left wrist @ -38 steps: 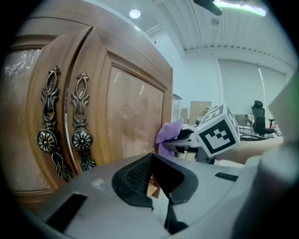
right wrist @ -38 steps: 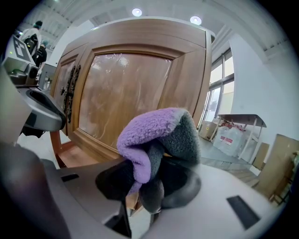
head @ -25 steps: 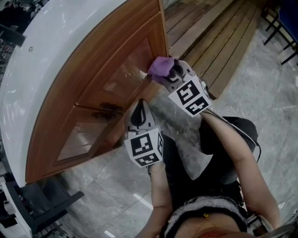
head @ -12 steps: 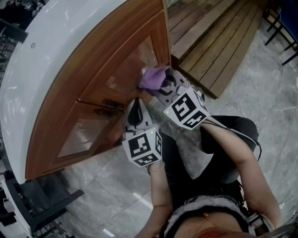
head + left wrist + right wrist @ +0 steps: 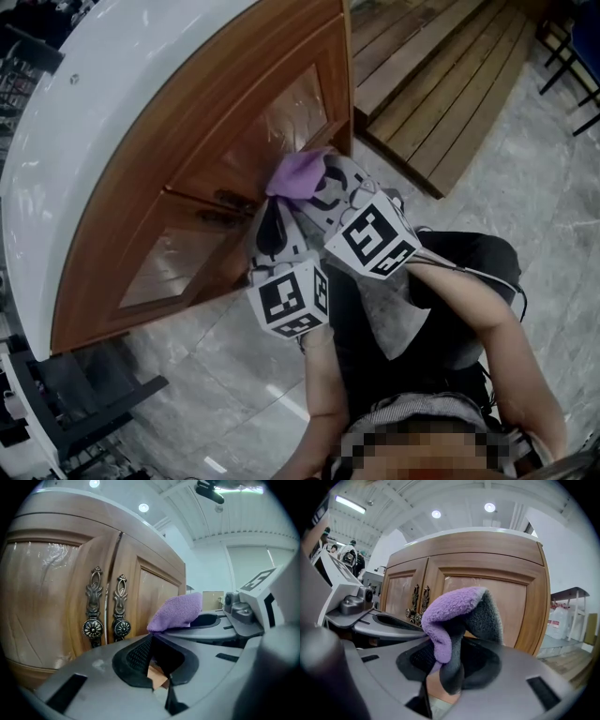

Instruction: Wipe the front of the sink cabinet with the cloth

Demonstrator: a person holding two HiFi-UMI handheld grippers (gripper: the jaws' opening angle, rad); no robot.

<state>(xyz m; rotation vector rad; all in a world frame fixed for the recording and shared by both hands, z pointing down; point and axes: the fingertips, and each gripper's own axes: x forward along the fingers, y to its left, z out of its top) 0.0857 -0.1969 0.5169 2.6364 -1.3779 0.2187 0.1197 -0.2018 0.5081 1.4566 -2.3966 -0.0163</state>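
Facing a curved, brown wooden sink cabinet (image 5: 187, 159), a person is pictured from above with a grey 2-jaw gripper held in each hand. A purple fleece cloth (image 5: 298, 175) with a grey reverse side is carried by the right gripper (image 5: 314, 187), whose jaws are clenched on a bunched fold of it. The cloth is held at the cabinet's front, low on the glossy panel of the cabinet's right door. Whether the fabric is pressed onto the wood cannot be told.

In the right gripper view, the cloth (image 5: 454, 616) is seen rising out of the right gripper (image 5: 449, 658) and curling over, purple side to the left and grey side to the right, with the cabinet (image 5: 487, 555) behind it.

The left gripper (image 5: 272, 220) is held just beside the right one, nearer the cabinet's centre. In the left gripper view its jaws (image 5: 152, 641) are closed together with nothing between them. They are pointed at the cabinet's front, where 2 ornate dark metal handles (image 5: 107, 606) hang side by side at the seam between the cabinet's 2 doors. The cloth (image 5: 176, 611) is seen there to the right of the handles.

A white countertop (image 5: 103, 84) is set on top of the cabinet. Brown wooden decking (image 5: 422, 75) runs past the cabinet's right end, and grey marbled floor tiles (image 5: 534, 187) are laid before the cabinet.
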